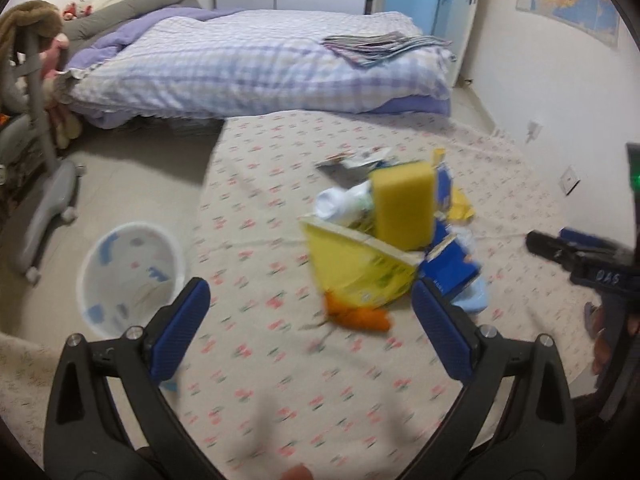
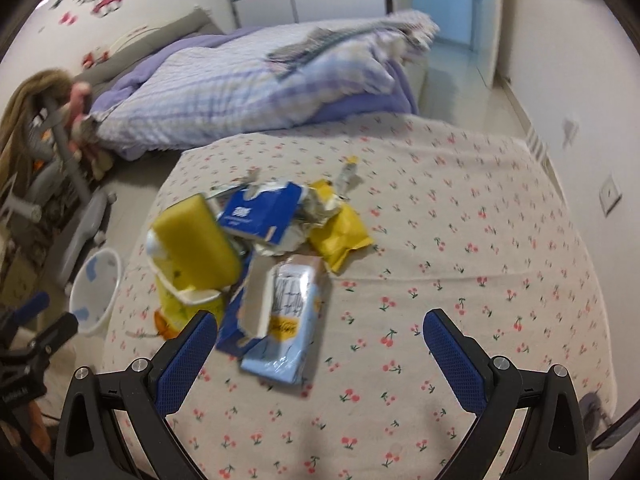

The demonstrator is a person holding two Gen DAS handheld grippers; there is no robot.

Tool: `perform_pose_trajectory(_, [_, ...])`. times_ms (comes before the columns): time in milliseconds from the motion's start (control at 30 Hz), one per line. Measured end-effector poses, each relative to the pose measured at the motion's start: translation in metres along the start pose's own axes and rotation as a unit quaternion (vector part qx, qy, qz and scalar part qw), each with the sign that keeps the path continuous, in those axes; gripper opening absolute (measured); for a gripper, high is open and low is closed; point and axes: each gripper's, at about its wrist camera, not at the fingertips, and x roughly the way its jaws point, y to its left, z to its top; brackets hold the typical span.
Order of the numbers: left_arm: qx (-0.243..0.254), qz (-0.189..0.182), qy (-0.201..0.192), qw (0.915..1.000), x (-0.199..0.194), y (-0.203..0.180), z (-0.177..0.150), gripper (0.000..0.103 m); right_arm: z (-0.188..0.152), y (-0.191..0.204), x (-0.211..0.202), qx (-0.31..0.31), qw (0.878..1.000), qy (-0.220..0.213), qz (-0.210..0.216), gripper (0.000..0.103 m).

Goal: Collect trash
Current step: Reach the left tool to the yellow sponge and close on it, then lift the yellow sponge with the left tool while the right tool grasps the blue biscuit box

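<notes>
Left gripper [image 1: 310, 312]: my fingers spread wide, holding nothing, hovering above the cherry-print worktop [image 1: 280, 400] just short of the trash pile [image 1: 384, 236]. I judge them opened ready to straddle a piece.

Right gripper [image 2: 320, 338]: fingers equally wide, empty, its left finger [image 2: 188, 354] just beside the pale blue packet [image 2: 288, 320].

Trash pile: heaped near the worktop's middle, pieces overlapping. Yellow sponge [image 1: 402, 204] stands on end atop a yellow carton [image 1: 356, 264], long axis roughly upright. Pale blue packet lies flat, long axis running toward my right gripper. Blue tissue pack [image 2: 260, 212] lies tilted behind it.

White bin [image 1: 128, 276]: on the floor just beside the worktop's left edge, mouth up; probably the destination, nearest my left gripper.
</notes>
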Motion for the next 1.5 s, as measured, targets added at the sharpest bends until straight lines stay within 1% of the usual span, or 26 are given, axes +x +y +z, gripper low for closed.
perform_pose_trajectory(100, [-0.016, -0.033, 0.014, 0.9992, 0.017, -0.017, 0.010, 0.095, 0.004, -0.014, 0.006, 0.010, 1.000, 0.001, -0.003, 0.103])
perform_pose_trajectory(200, [-0.012, -0.041, 0.018, 0.9989, 0.035, -0.035, 0.019, 0.091, 0.004, -0.031, 0.011, 0.008, 1.000, 0.002, -0.021, 0.103])
perform_pose_trajectory(267, [-0.016, -0.046, 0.023, 0.9985, 0.047, -0.047, 0.026, 0.085, 0.002, -0.042, 0.014, 0.012, 0.999, 0.008, -0.029, 0.103])
perform_pose_trajectory(333, [-0.027, -0.053, 0.024, 0.9980, 0.057, -0.055, 0.031, 0.085, 0.000, -0.052, 0.016, 0.020, 0.999, 0.014, -0.029, 0.103])
perform_pose_trajectory(500, [-0.040, -0.038, 0.012, 0.9984, 0.075, -0.071, 0.040, 0.085, -0.004, -0.071, 0.018, 0.038, 0.999, 0.022, -0.030, 0.103])
perform_pose_trajectory(600, [-0.048, -0.020, 0.008, 0.9986, 0.085, -0.073, 0.042, 0.083, -0.008, -0.080, 0.020, 0.043, 0.998, 0.027, -0.033, 0.103])
perform_pose_trajectory(633, [-0.052, -0.013, 0.008, 0.9985, 0.087, -0.073, 0.042, 0.078, -0.008, -0.082, 0.020, 0.045, 0.998, 0.028, -0.033, 0.103])
perform_pose_trajectory(667, [-0.055, -0.006, 0.010, 0.9984, 0.091, -0.073, 0.042, 0.071, -0.009, -0.083, 0.020, 0.047, 0.998, 0.029, -0.033, 0.103])
perform_pose_trajectory(733, [-0.058, 0.002, 0.012, 0.9983, 0.094, -0.071, 0.042, 0.060, -0.009, -0.085, 0.020, 0.049, 0.998, 0.029, -0.032, 0.103])
perform_pose_trajectory(800, [-0.061, -0.001, 0.006, 0.9981, 0.092, -0.069, 0.042, 0.057, -0.008, -0.084, 0.019, 0.049, 0.998, 0.028, -0.029, 0.103])
perform_pose_trajectory(867, [-0.063, -0.012, -0.009, 0.9979, 0.082, -0.068, 0.044, 0.053, -0.007, -0.081, 0.018, 0.047, 0.998, 0.026, -0.026, 0.103])
perform_pose_trajectory(967, [-0.054, -0.024, -0.039, 0.9975, 0.062, -0.065, 0.047, 0.052, -0.005, -0.072, 0.017, 0.041, 0.999, 0.024, -0.020, 0.103])
perform_pose_trajectory(1100, [-0.044, -0.031, -0.060, 0.9967, 0.040, -0.055, 0.048, 0.051, 0.000, -0.058, 0.019, 0.031, 0.999, 0.025, -0.012, 0.103])
perform_pose_trajectory(1233, [-0.048, -0.028, -0.064, 0.9964, 0.025, -0.034, 0.048, 0.051, 0.007, -0.042, 0.028, 0.025, 0.999, 0.035, -0.005, 0.103])
perform_pose_trajectory(1333, [-0.061, -0.026, -0.062, 0.9959, 0.018, -0.014, 0.047, 0.051, 0.013, -0.032, 0.039, 0.022, 0.999, 0.044, -0.003, 0.103])
perform_pose_trajectory(1500, [-0.077, -0.017, -0.063, 0.9949, 0.006, 0.015, 0.044, 0.051, 0.022, -0.020, 0.064, 0.036, 0.997, 0.067, 0.005, 0.103])
